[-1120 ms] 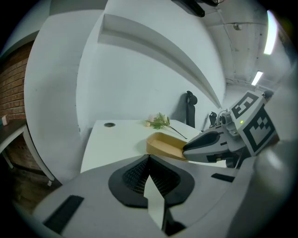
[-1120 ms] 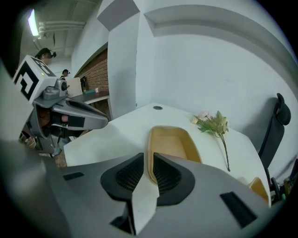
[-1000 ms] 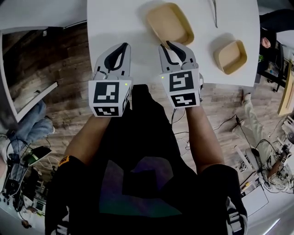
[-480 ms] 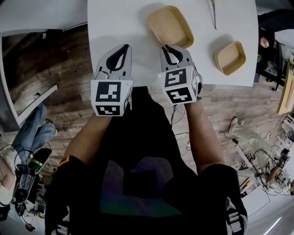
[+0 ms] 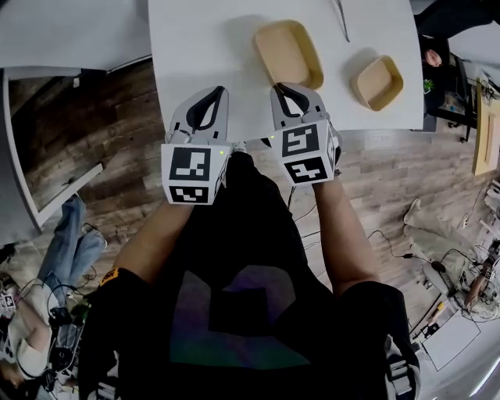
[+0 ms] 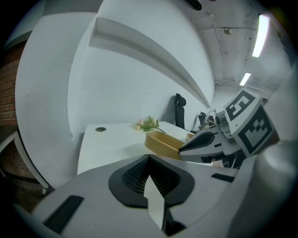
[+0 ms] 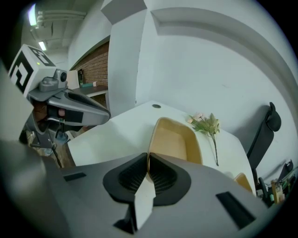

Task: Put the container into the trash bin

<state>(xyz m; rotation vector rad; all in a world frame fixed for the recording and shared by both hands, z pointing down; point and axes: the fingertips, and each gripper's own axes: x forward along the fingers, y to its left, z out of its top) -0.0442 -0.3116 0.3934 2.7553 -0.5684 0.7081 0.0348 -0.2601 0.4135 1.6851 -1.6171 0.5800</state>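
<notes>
While the head view is looking down on both claws side by side at the near edge of the white surface (image 5: pixel 195 47), only the gripper views are showing how the jaws are standing. The left claw (image 5: pixel 216 91) is pressing its jaws together on nothing, and the right claw (image 5: pixel 282 87) is doing the same, its pads meeting.

The container (image 5: pixel 287 53), a tan oblong tray, is lying open side up on the surface. The right claw's tips are pointing at the container's near end, close against the rim, though contact is not showing clearly. The left claw is hovering near the container's left side, apart from it. To the container's right a smaller tray (image 5: pixel 376 82) is resting apart from it, and a sprig (image 5: pixel 341 17) is lying between the two, farther back.

The right gripper view is adding the sprig's pale blossoms and green leaves beyond the container's far right corner, a round hole (image 7: pixel 156 106) in the surface past its far end, a dark chair (image 7: pixel 264 130) and a brick wall (image 7: pixel 95 60). The left gripper view is catching the container from its left, with the right claw overlapping its near end.

Each claw's cube (image 5: pixel 193 172) is carrying black-and-white square markers.
</notes>
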